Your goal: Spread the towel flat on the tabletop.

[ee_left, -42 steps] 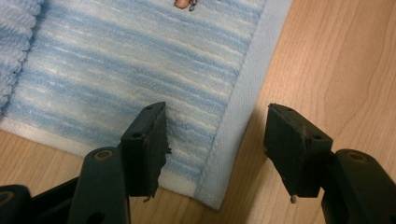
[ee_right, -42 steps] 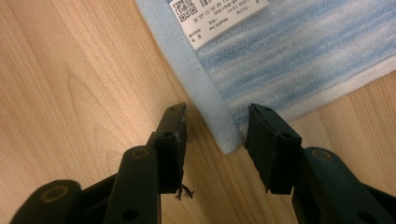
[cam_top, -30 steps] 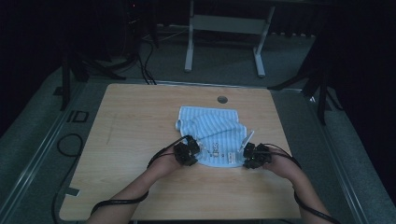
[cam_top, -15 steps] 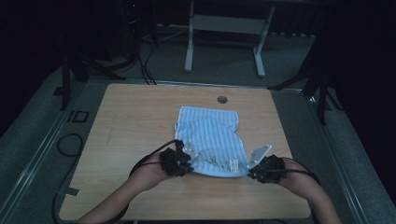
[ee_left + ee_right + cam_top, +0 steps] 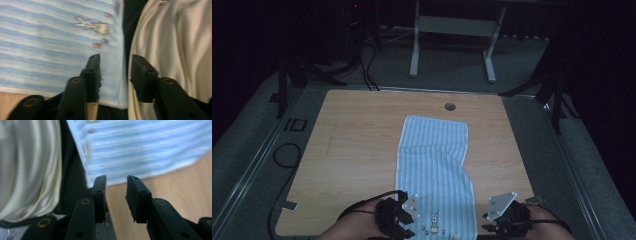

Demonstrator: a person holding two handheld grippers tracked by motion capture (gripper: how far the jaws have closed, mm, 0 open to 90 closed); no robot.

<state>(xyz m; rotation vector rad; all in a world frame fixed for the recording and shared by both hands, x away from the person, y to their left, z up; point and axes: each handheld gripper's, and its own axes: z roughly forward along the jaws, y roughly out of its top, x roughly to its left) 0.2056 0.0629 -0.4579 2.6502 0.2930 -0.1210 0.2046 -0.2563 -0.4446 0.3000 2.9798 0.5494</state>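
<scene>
Wooden table point(image 5: 362, 150) carries a blue-and-white striped towel point(image 5: 434, 170) spread in a long strip from about 12 o'clock, just short of a round hole point(image 5: 450, 106) in the tabletop, down to the near edge at 6 o'clock; a fold crosses it toward its 2 o'clock side. From the high view the whole strip shows, with the left gripper point(image 5: 404, 227) at 7 o'clock of the towel's near end and the right gripper point(image 5: 494, 225) at 5 o'clock, just beside its corners.

From the left gripper view come details the high view blurs: a small rabbit print point(image 5: 92, 25) near the towel's hem, and pale cloth point(image 5: 175, 45) of the person's clothing at 3 o'clock. In the right gripper view the towel's edge lies at 12 o'clock of the jaws over bare wood point(image 5: 170, 195), with pale cloth point(image 5: 27, 165) at 9 o'clock.

Both forearms are cut off by the high view's bottom edge, and both gripper views are smeared.

Left gripper's jaws have just been opening; they stand apart, the towel's corner beneath them, not pinched. Right gripper's jaws have also just been opening and stand apart with nothing between them.
</scene>
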